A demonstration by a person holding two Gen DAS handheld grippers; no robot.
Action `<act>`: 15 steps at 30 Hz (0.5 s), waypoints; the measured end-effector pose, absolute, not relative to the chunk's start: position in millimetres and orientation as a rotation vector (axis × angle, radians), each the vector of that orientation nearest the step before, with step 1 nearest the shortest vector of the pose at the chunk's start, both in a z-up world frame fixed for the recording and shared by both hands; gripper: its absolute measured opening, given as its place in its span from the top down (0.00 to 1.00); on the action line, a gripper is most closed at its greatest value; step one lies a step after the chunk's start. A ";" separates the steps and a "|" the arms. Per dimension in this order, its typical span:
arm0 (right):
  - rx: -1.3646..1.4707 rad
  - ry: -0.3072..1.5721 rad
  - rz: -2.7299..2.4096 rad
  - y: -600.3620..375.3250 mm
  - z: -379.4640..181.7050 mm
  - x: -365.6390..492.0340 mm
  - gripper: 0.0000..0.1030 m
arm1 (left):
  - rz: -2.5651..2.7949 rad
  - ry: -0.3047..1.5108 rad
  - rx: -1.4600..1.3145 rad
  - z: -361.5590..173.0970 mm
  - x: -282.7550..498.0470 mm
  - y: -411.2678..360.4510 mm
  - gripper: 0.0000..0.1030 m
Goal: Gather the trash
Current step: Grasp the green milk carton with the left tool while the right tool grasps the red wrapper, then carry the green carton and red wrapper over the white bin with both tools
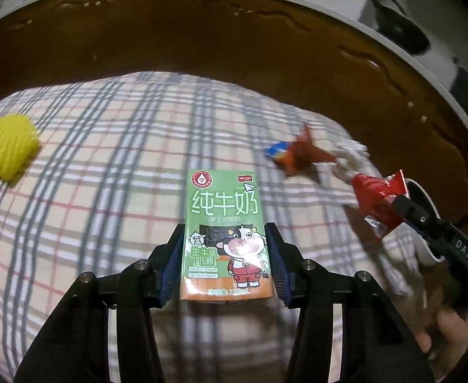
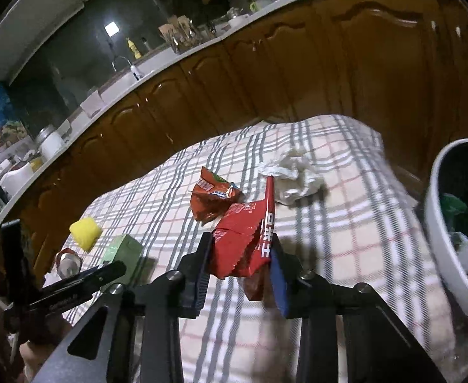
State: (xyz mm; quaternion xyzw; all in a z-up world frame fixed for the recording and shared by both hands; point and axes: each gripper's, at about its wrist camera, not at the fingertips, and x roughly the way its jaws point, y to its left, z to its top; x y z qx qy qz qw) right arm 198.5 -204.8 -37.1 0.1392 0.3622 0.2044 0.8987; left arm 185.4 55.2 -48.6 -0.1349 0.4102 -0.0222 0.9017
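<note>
A green milk carton stands upright on the plaid tablecloth, and my left gripper is shut on it, pads pressing its two sides. My right gripper is shut on a crumpled red snack wrapper, held just above the cloth. In the left wrist view that red wrapper hangs at the right in front of the white bin. An orange wrapper and a crumpled white tissue lie on the cloth beyond it.
The white bin, with trash inside, stands at the table's right edge. A yellow foam net and a metal can sit at the left. Brown kitchen cabinets run behind the table. A person's hand holds the right gripper.
</note>
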 end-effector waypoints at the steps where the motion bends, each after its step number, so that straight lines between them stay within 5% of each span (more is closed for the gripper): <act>1: 0.289 0.744 0.419 -209.0 -35.2 195.3 0.67 | -0.064 0.846 -0.272 -46.3 184.9 48.5 0.54; 15: 0.340 0.685 0.303 -285.8 -20.3 141.6 0.67 | -0.279 0.822 -0.170 -21.4 176.0 -47.0 0.55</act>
